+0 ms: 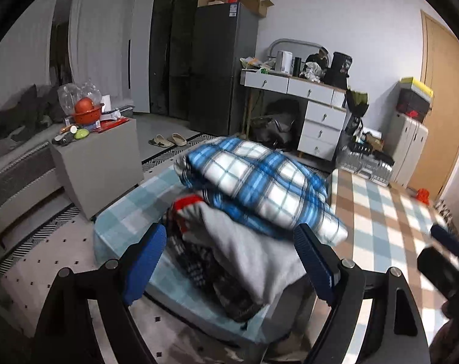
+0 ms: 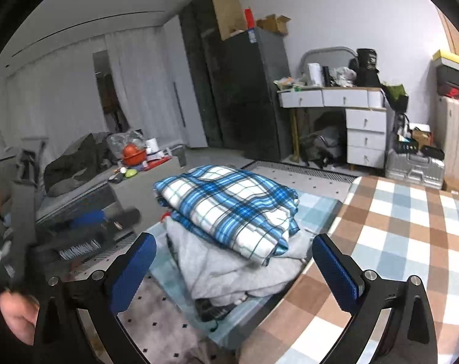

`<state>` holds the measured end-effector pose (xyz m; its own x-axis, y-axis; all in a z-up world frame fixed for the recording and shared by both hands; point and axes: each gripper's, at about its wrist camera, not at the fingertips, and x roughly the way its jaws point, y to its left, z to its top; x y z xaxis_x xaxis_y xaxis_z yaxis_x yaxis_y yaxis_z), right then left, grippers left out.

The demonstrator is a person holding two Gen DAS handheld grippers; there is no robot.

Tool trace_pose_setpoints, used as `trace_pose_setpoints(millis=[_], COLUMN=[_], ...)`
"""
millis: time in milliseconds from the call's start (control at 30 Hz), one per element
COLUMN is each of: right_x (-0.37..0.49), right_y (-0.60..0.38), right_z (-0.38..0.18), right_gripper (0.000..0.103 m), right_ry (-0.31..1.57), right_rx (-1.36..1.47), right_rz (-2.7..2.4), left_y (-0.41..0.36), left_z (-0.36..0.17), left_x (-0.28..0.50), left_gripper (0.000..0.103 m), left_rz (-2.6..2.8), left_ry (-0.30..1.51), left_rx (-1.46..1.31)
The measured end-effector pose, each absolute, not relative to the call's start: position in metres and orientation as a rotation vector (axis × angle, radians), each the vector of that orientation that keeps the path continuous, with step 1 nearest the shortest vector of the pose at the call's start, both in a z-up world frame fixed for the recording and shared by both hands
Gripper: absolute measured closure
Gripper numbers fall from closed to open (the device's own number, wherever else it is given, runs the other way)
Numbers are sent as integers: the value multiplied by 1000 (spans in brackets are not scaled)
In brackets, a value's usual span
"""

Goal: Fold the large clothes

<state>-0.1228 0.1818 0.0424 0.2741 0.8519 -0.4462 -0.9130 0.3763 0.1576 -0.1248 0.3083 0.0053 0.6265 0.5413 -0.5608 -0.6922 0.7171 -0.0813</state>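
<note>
1. The folded blue plaid garment (image 1: 259, 182) lay mid-frame atop a grey sweatshirt (image 1: 253, 261) and darker clothes, stacked on a pale checked stool (image 2: 314, 209).
2. The left gripper (image 1: 229, 261) hung spread wide, grasping nothing.
3. The right gripper (image 2: 232, 270) was likewise released, beside the brown-checked tablecloth (image 2: 396, 242) at right.

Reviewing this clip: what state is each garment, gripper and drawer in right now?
Blue plaid garment: folded, top of pile.
Grey garment: folded, under the plaid.
Dark checked garment: bottom, mostly hidden.
Left gripper: open, empty.
Right gripper: open, empty.
Desk drawers: closed.
</note>
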Motion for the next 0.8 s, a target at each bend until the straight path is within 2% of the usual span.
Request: trace_pose_setpoints(millis=[200,400,800], right_x=[-140,-135,-139], right_y=[171,148,141], right_z=[36,26,25], right_gripper=[0,0,0], right_ry=[445,466,441], right_rx=[-214,-109,-99], right_rz=[1118,1126,1114], left_y=[285,273,252], left_z=[7,8,4], left_x=[-130,-134,-131], left_gripper=[20,20,20], left_rz=[766,765,755], left_ry=[530,504,507], left_rx=[-226,-189,-158])
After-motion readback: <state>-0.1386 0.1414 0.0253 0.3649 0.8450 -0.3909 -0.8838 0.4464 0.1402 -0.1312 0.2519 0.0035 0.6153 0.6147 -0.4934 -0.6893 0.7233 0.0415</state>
